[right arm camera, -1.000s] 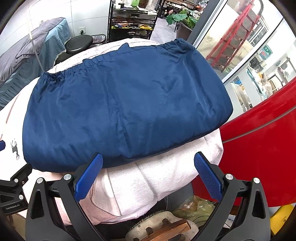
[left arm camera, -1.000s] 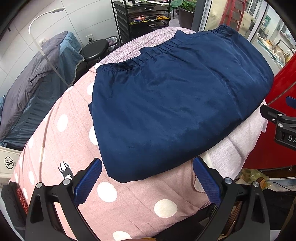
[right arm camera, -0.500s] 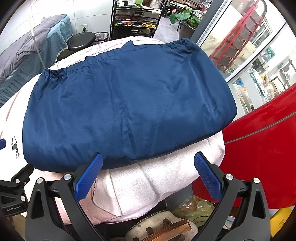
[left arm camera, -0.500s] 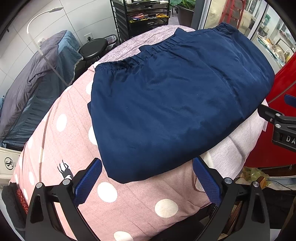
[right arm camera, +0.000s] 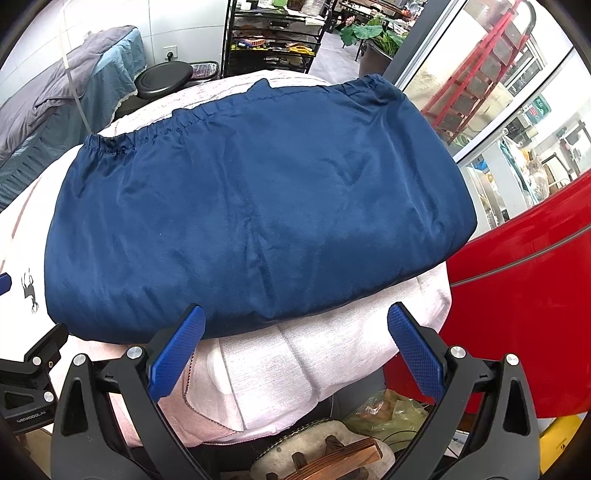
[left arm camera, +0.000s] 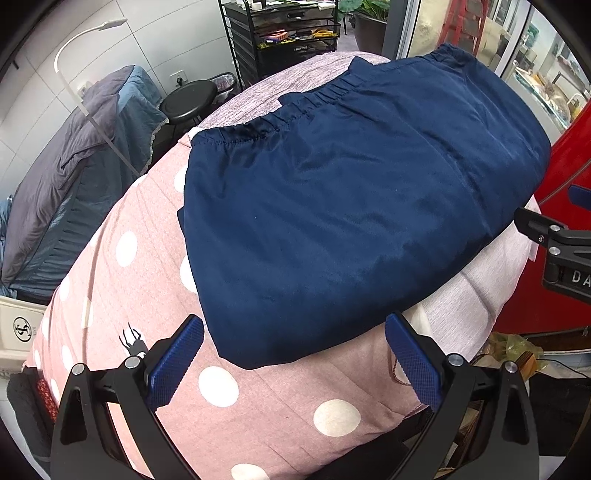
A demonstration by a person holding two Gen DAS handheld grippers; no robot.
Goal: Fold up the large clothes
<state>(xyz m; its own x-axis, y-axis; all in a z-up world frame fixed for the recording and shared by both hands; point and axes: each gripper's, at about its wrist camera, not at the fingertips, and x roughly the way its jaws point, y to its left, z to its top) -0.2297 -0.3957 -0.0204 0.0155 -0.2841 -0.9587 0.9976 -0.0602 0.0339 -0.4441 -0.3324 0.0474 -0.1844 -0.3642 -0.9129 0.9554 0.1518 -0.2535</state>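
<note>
A navy blue garment (left arm camera: 351, 192) with an elastic gathered waistband along its far edge lies folded flat on a pink polka-dot cloth (left arm camera: 122, 288) over the table. The same navy garment (right arm camera: 255, 206) fills the right wrist view. My left gripper (left arm camera: 295, 354) is open just short of the garment's near left corner, holding nothing. My right gripper (right arm camera: 295, 343) is open at the near edge further right, nothing between its blue pads. Part of the right gripper (left arm camera: 554, 240) shows at the left wrist view's right edge.
A black stool (left arm camera: 188, 101), a grey-blue covered bed (left arm camera: 70, 177) and a black shelf rack (left arm camera: 284, 33) stand beyond the table. A red panel (right arm camera: 524, 314) is close on the right. Wooden pieces and a bag (right arm camera: 388, 410) lie below the table's near edge.
Both grippers have drawn back and risen slightly, so the garment sits a little further off in both views. The garment itself has not moved.
</note>
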